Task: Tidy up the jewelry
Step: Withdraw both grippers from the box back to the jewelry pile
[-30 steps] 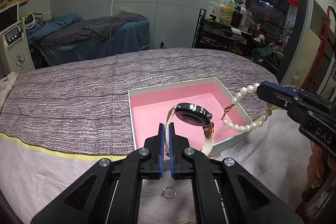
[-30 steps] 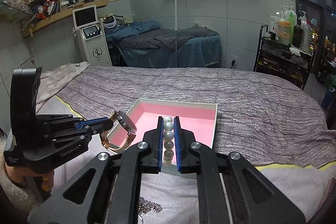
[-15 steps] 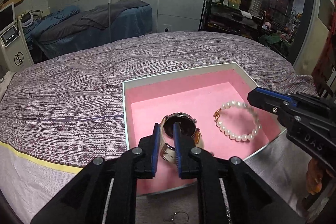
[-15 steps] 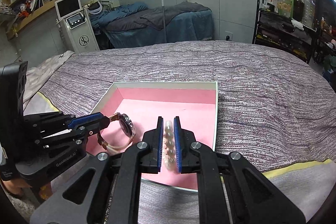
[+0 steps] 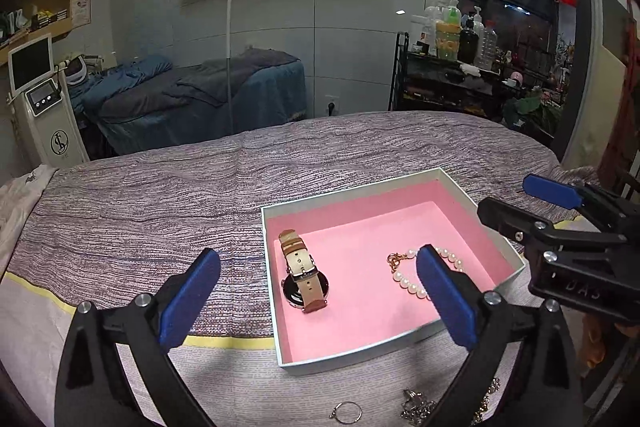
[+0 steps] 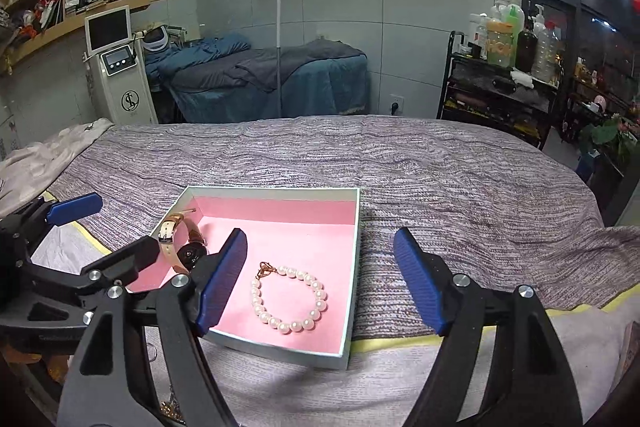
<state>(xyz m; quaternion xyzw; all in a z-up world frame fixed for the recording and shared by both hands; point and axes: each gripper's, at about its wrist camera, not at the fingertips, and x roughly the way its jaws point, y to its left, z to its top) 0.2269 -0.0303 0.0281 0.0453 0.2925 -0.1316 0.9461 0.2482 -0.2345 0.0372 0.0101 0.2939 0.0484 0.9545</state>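
1. While both tongs hang spread and empty, the tan-strapped round watch [image 5: 303, 273] and white pearl bracelet [image 6: 289, 301] lie in the pink-lined box [image 5: 384, 189].
2. Loose on the cloth, a thin silver ring [image 5: 346, 412] sits at six o'clock of the left gripper [image 5: 318, 297], with a metal chain [image 5: 420, 403] beside it.
3. Left looks nearer.

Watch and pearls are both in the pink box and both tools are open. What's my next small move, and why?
Probably lower the left tool toward the small ring on the cloth before the box. The watch and pearl bracelet lie released inside; the ring and chain remain outside.
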